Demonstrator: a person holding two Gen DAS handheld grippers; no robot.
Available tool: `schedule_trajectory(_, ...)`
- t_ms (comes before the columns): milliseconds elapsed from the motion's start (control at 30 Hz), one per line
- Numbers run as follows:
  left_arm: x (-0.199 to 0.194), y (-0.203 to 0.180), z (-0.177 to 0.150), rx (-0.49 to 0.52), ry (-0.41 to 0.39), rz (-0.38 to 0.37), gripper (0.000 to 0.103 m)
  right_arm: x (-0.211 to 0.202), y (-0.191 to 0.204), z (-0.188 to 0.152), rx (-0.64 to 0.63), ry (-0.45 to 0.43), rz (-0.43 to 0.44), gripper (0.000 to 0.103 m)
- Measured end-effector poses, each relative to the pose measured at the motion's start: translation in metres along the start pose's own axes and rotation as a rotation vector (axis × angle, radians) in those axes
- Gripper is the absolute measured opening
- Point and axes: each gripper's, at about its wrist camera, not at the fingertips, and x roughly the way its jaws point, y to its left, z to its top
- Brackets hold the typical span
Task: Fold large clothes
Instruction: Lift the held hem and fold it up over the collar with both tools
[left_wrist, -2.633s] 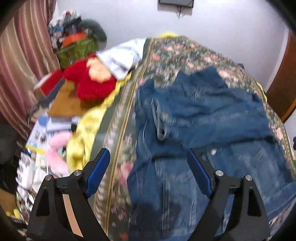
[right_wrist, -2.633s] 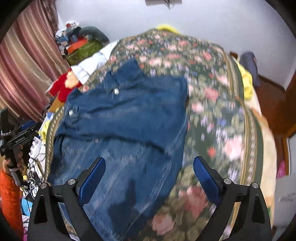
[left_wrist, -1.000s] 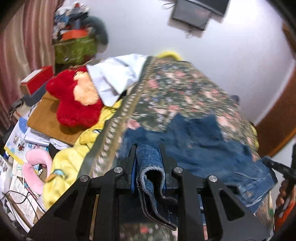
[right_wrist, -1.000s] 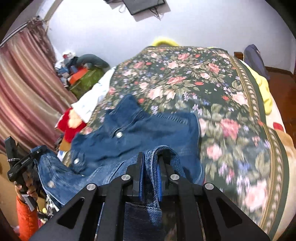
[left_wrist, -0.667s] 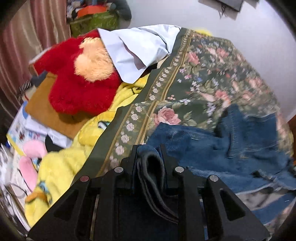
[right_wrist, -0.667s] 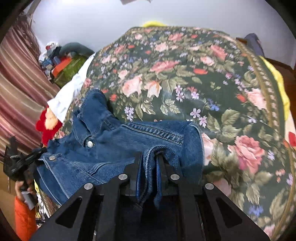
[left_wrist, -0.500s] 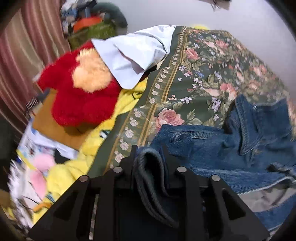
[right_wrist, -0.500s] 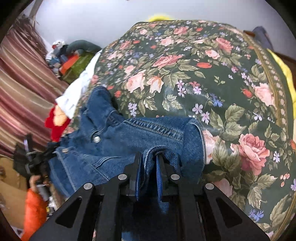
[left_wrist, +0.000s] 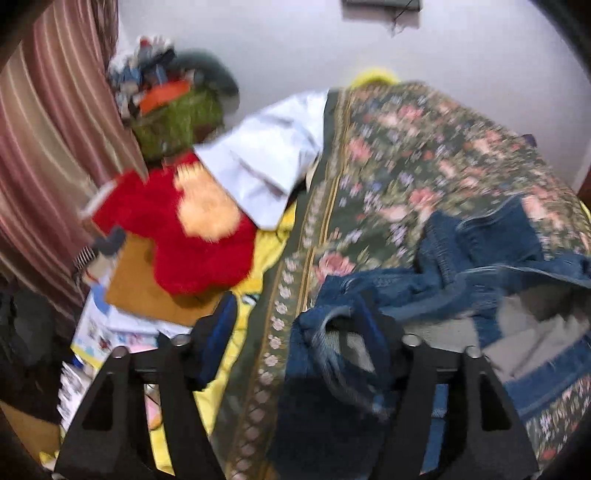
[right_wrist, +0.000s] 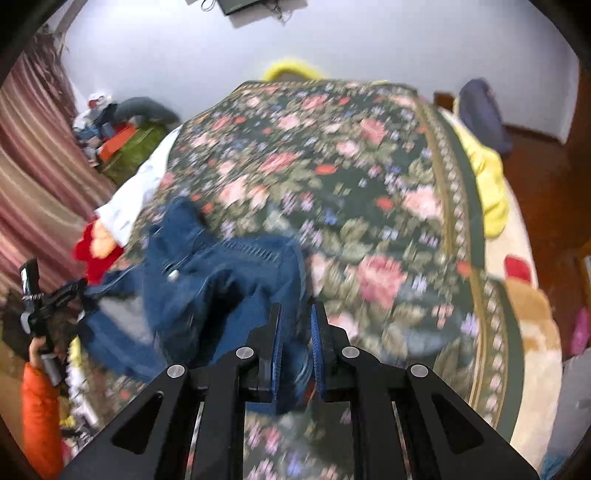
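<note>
Wall (right_wrist: 369, 40): pale, plain — dark screen (right_wrist: 243, 5) mounted high
Curtain (left_wrist: 48, 122): striped maroon
Floor (right_wrist: 535, 155): reddish-brown wood

I count: one denim jacket (left_wrist: 461, 295); one floral bedspread (right_wrist: 369, 206); one red plush toy (left_wrist: 177, 236), far left; two grippers, left (left_wrist: 295, 332), right (right_wrist: 295, 332).

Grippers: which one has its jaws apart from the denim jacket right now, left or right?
The left gripper: its jaws are opening, spread wide with the denim jacket loose between them. The right gripper stays pinched narrow on a denim fold.
</note>
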Motion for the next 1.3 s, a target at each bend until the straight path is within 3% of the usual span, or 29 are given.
schedule_trajectory(100, -0.031, -0.002, -0.007, 0.024, -0.032, -0.038, 0.077, -0.009, 0.008, -0.017, -0.043, 0.006, 0.0, 0.01)
schedule_trajectory(233, -0.046, -0.021, -0.032, 0.095, -0.005, -0.101, 0.08, -0.008, 0.037, -0.046, -0.136, 0.04, 0.043, 0.01)
schedule_trajectory(467, -0.009, -0.084, -0.092, 0.251, 0.109, -0.139, 0.08, 0.031, 0.084, -0.078, -0.246, 0.131, 0.084, 0.01)
schedule_trajectory(600, 0.011, -0.112, -0.101, 0.31, 0.098, -0.095, 0.08, 0.061, 0.105, -0.085, -0.286, 0.186, 0.091, 0.01)
schedule_trajectory(733, 0.032, -0.124, -0.079, 0.333, 0.083, -0.07, 0.08, 0.081, 0.125, -0.081, -0.363, 0.193, 0.039, 0.01)
schedule_trajectory(867, 0.043, -0.124, -0.043, 0.314, 0.046, -0.08, 0.08, 0.085, 0.131, -0.06, -0.392, 0.223, 0.095, 0.01)
schedule_trajectory(933, 0.048, -0.125, -0.023, 0.301, 0.031, -0.094, 0.08, 0.083, 0.134, -0.047, -0.413, 0.195, 0.108, 0.01)
schedule_trajectory(1100, 0.081, -0.12, 0.017, 0.234, 0.039, -0.015, 0.079, 0.105, 0.133, -0.007, -0.444, 0.142, -0.001, 0.01)
schedule_trajectory(1167, 0.098, -0.111, 0.03, 0.188, 0.057, 0.023, 0.071, 0.119, 0.126, 0.01, -0.422, 0.104, -0.07, 0.01)
schedule_trajectory(1300, 0.111, -0.09, 0.044, 0.071, 0.103, 0.006, 0.067, 0.139, 0.103, 0.041, -0.355, 0.038, -0.181, 0.01)
